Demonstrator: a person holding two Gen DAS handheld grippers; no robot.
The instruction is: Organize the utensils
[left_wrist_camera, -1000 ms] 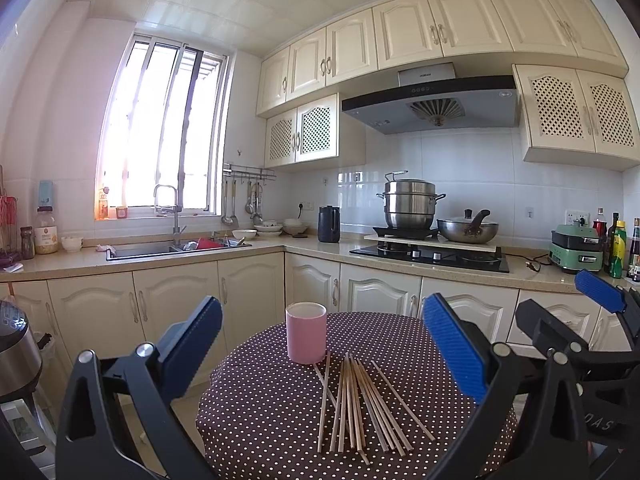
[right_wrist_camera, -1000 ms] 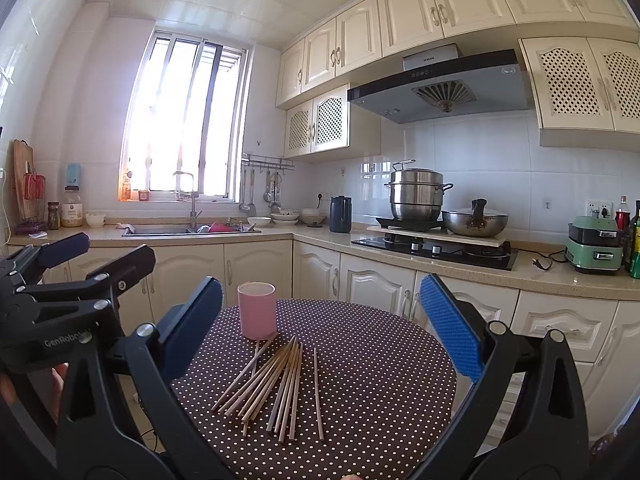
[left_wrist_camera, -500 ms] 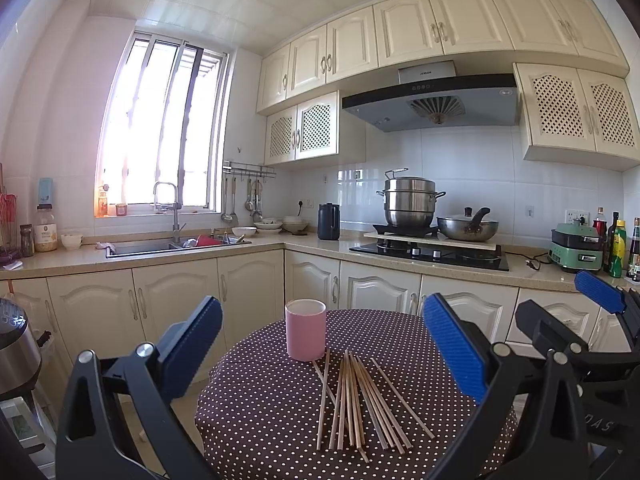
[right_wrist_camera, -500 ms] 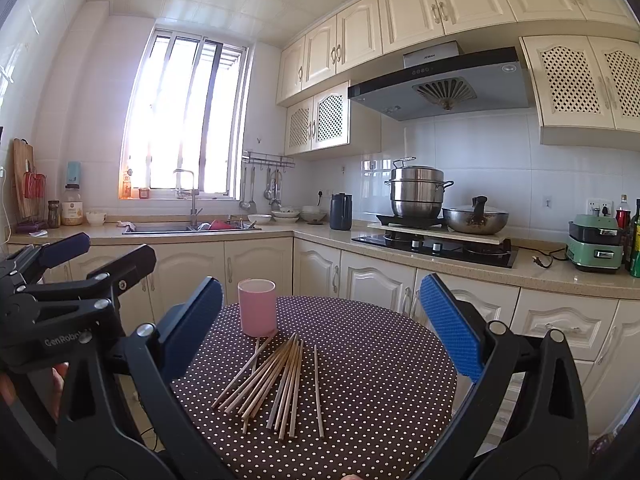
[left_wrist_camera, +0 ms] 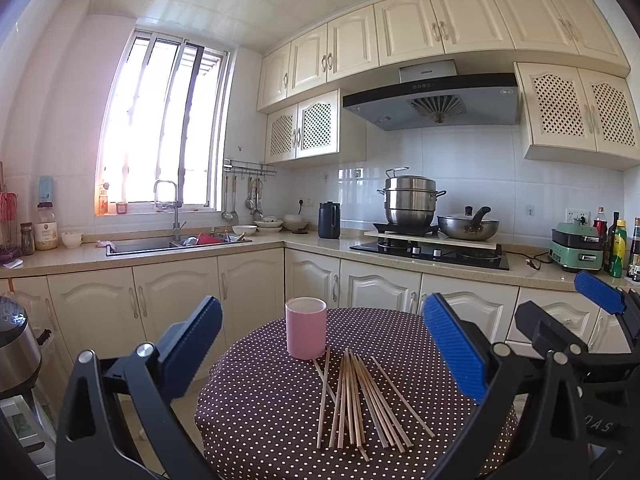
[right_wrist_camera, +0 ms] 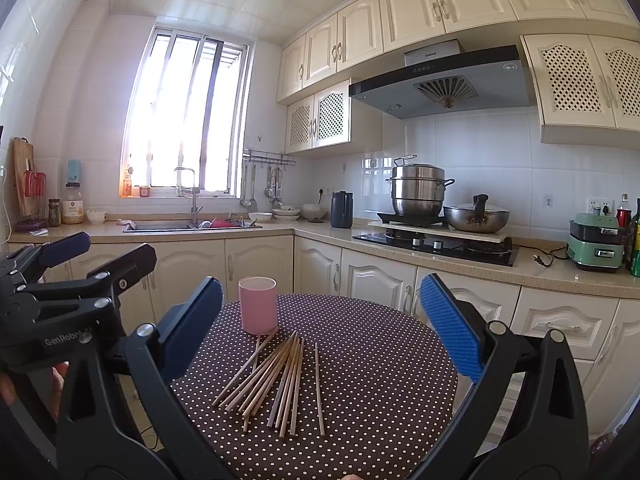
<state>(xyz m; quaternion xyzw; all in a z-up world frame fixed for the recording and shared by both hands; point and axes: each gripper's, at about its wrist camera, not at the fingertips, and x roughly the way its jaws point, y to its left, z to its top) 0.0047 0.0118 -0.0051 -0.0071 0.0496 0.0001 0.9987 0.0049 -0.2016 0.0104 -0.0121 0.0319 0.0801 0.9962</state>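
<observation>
Chopsticks (left_wrist_camera: 356,400) lie fanned lengthwise toward the pink cup (left_wrist_camera: 306,328), ahead of both empty, wide-spread grippers, neither clearly nearer.

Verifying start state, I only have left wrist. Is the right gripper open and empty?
Observer: Yes. The right gripper is wide open with nothing between its fingers; the chopsticks lie ungripped.
Operator: Anything beyond my left edge?
Observer: A wooden cutting board leans on the wall at the counter's end.
Operator: Left gripper from outside?
Observer: The left gripper is open, and a bare hand shows beneath it.
</observation>
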